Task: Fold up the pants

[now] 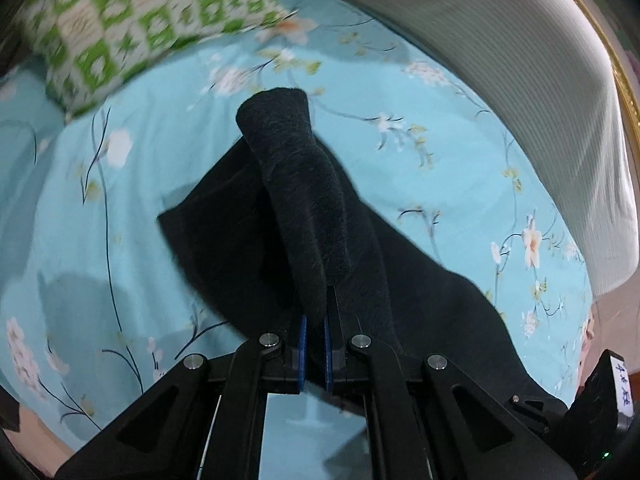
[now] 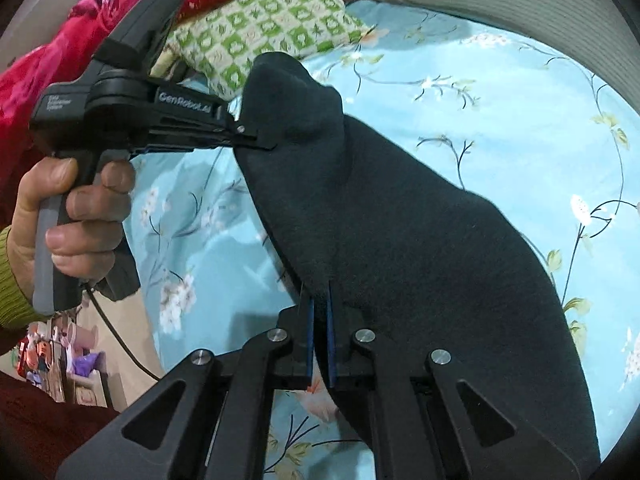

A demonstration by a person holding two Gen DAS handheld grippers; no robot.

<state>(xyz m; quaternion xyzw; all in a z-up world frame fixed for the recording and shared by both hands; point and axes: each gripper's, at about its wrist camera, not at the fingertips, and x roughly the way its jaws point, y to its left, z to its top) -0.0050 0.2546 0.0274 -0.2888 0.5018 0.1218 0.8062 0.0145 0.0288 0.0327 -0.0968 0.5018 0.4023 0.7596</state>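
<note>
- While both grippers lift, the black pants (image 2: 400, 240) hang above the bed (image 2: 500, 92).
- Left gripper (image 1: 314, 322) and right gripper (image 2: 319, 304): jaws clamped on 1 fabric edge each, keeping it taut for folding.

Both wrist views look closely along their jaws (sharing the pants (image 1: 304, 208)).

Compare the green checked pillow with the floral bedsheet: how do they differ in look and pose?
The green checked pillow carries green and cream squares; the floral bedsheet is light blue with white blossoms on thin dark branches. The pillow is a plump cushion lying at the far end, on top of the bedsheet; the bedsheet is spread flat under the dark pants. Both are patterned bedding on the same bed.
</note>
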